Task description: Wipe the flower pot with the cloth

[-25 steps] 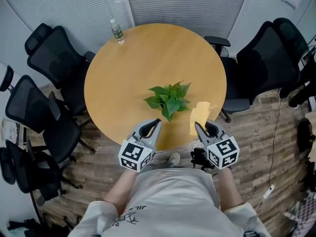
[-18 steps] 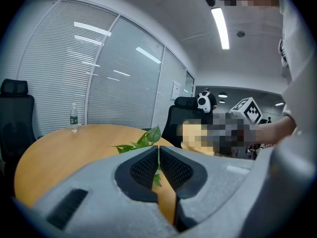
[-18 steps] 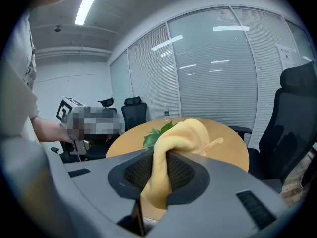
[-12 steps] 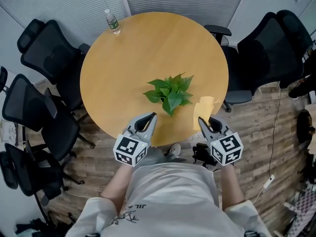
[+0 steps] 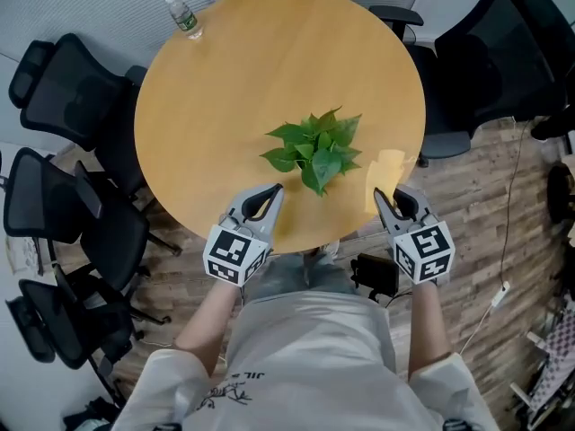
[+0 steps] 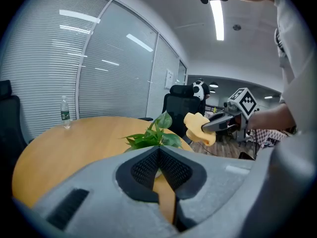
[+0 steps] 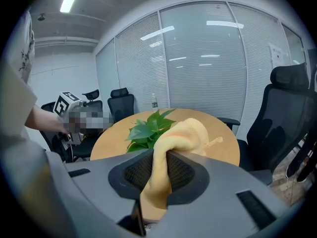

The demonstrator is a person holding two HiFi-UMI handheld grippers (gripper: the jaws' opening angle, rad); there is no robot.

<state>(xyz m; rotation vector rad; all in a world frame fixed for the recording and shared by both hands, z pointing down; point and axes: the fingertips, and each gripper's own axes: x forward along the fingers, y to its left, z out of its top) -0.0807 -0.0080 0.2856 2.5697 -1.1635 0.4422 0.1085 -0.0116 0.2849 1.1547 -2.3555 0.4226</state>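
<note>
While the right gripper (image 5: pixel 386 203) is clenching the yellow cloth (image 5: pixel 392 165) between its jaws, the left gripper (image 5: pixel 272 196) is hovering shut and empty; the leafy plant (image 5: pixel 314 146) is sitting on the counter (image 5: pixel 269 61) just ahead, between both grippers, its leaves hiding the flower pot.

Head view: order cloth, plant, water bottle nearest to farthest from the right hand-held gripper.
1. Cloth, clamped in the right hand-held gripper, at the table's right edge.
2. Plant, mid-table, to its left.
3. Water bottle, table's far left rim.
</note>
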